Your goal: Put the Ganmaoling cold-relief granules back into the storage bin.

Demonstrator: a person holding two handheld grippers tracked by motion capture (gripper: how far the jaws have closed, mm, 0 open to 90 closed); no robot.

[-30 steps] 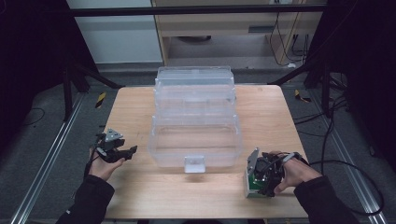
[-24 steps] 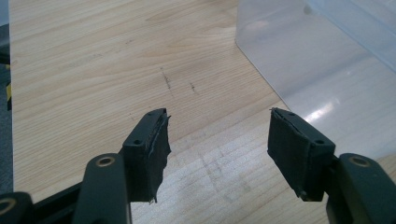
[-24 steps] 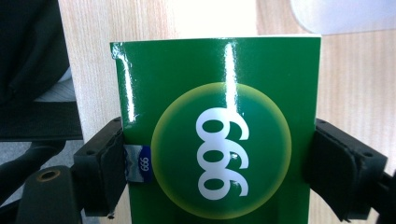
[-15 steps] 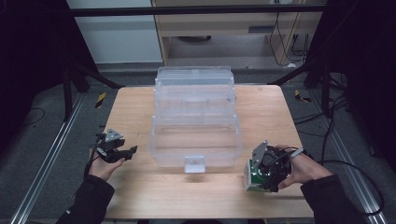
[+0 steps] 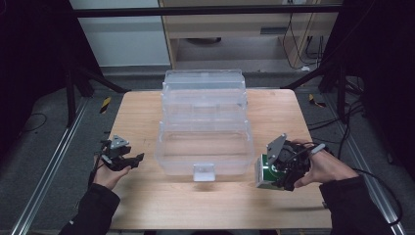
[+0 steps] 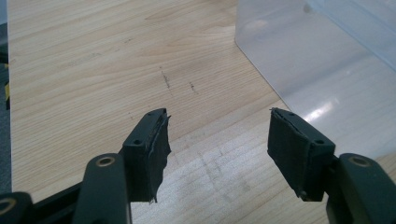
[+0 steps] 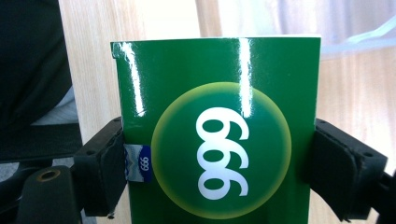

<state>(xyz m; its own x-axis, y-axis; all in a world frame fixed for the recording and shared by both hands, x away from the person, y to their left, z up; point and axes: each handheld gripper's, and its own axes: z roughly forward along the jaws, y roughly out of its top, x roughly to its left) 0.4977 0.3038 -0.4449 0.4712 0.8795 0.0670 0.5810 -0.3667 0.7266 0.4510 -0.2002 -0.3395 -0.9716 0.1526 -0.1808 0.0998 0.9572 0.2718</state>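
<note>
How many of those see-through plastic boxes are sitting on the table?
3, in a row down the table's middle: the nearest box between the grippers, the middle box behind it, the far box at the far edge.

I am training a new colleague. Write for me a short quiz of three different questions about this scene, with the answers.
1. True or false: the left gripper is holding something.
2. What does the right gripper clamp: A) a green box, B) a red cup, C) a cable?
3. Fill in: the clear plastic container stands on the wooden ____.

Key:
1. False; its jaws stand open over the bare table.
2. A; the green box with white digits sits between the jaws.
3. table.
</note>
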